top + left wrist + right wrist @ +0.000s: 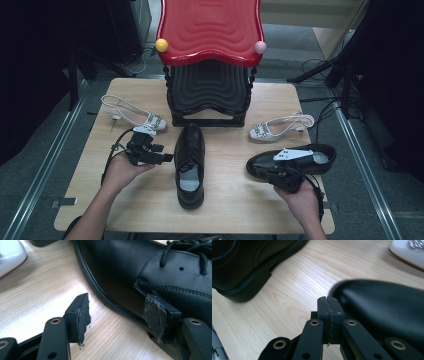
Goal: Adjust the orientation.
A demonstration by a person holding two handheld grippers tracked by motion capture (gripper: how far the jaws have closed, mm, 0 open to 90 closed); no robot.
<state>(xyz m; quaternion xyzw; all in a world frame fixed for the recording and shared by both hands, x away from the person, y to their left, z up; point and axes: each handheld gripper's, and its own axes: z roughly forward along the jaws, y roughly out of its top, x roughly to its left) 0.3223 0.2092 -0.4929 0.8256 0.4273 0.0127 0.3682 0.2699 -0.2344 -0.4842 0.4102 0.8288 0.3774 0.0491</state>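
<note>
- Where the pale wooden tabletop point(150, 210) shows bare, its grain runs lengthwise; it stands on grey floor between two metal rails, with dark stands and cables in the room around it.
- At the far edge stands a black rack point(209, 97) with a red wavy tray point(210, 27) on top, a yellow ball point(161, 45) and a pink ball point(260, 47) at the tray's front corners.
- One white heeled sandal point(132, 114) lies near the far left corner, another, the right sandal point(281, 126), lies right of the rack.
- At the tabletop's middle lies the centre shoe point(190, 165), black and laced, toe toward the rack.
- Just left of it, the left gripper point(162, 158) rests in the person's hand with jaws wide apart; in the left gripper view one pad point(156, 316) lies against the shoe's side and the other pad point(83, 315) stands over bare wood.
- Near the right edge lies the second black shoe point(292, 161), toe toward the centre.
- Beside it, the right gripper point(329, 307) has its jaws pressed together with nothing between them, beside the shoe's toe.
- From above, the right gripper's tips are hidden against the dark shoe.
- Both black shoes are cut off in the gripper views, and the room's dark corners are hard to make out.
</note>
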